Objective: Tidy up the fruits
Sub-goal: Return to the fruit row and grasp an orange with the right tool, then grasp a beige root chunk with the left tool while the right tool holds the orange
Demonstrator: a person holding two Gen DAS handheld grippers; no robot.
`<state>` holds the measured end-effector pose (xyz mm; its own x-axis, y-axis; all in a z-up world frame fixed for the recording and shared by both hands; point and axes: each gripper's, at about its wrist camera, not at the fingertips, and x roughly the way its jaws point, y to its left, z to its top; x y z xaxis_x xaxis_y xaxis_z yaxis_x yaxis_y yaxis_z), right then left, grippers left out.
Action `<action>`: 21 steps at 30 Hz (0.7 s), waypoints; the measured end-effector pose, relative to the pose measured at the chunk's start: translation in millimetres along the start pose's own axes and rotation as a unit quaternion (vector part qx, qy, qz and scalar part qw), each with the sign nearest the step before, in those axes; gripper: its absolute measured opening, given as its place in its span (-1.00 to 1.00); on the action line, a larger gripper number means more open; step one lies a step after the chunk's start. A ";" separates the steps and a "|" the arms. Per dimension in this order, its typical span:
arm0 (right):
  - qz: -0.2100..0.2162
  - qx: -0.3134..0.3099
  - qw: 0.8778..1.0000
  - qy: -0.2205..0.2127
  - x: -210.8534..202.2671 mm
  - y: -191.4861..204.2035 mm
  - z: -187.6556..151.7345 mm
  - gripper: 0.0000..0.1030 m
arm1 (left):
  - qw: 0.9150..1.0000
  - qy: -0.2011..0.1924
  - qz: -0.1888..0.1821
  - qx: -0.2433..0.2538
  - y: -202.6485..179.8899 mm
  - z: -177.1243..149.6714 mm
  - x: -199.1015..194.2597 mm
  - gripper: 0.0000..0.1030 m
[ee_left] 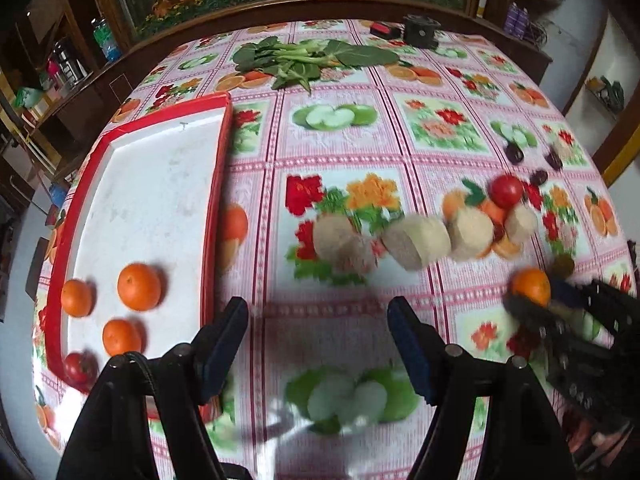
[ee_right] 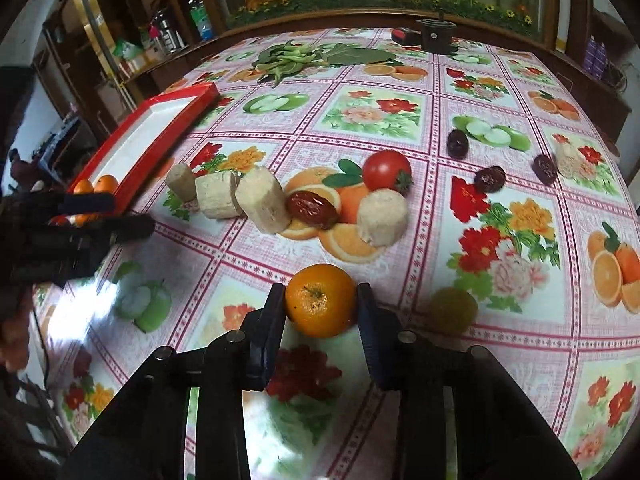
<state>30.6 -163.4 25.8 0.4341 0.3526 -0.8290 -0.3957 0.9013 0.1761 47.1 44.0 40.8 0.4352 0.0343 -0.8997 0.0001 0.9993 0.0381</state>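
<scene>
Right hand-held gripper (ee_right: 320,304) clamps an orange (ee_right: 320,300) above the fruit-print table (ee_right: 500,112); left hand-held gripper (ee_left: 318,320) gapes wide, holding nothing, beside the red tray (ee_left: 160,184).

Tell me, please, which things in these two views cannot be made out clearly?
- Left wrist view: the right tongs and the round orange tangerine between them are motion-blurred, so contact is unclear here.
- Left wrist view: the small red tomato in the red-rimmed white tray is blurred.
- Right wrist view: the tray's contents are mostly hidden behind the left tongs.
- Right wrist view: the dull yellowish round patch on the tablecloth cannot be identified.
</scene>
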 end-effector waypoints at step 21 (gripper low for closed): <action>0.016 0.005 1.000 -0.015 -0.3 -2.5 -0.1 -0.32 | 1.000 -0.001 -0.024 0.007 4.4 29.3 43.5 -0.45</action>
<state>31.4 -165.8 25.6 0.4450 0.3882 -0.8070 -0.4009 0.8922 0.2081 92.5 49.4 14.5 0.4362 -0.0144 -0.8997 0.0334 0.9994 0.0002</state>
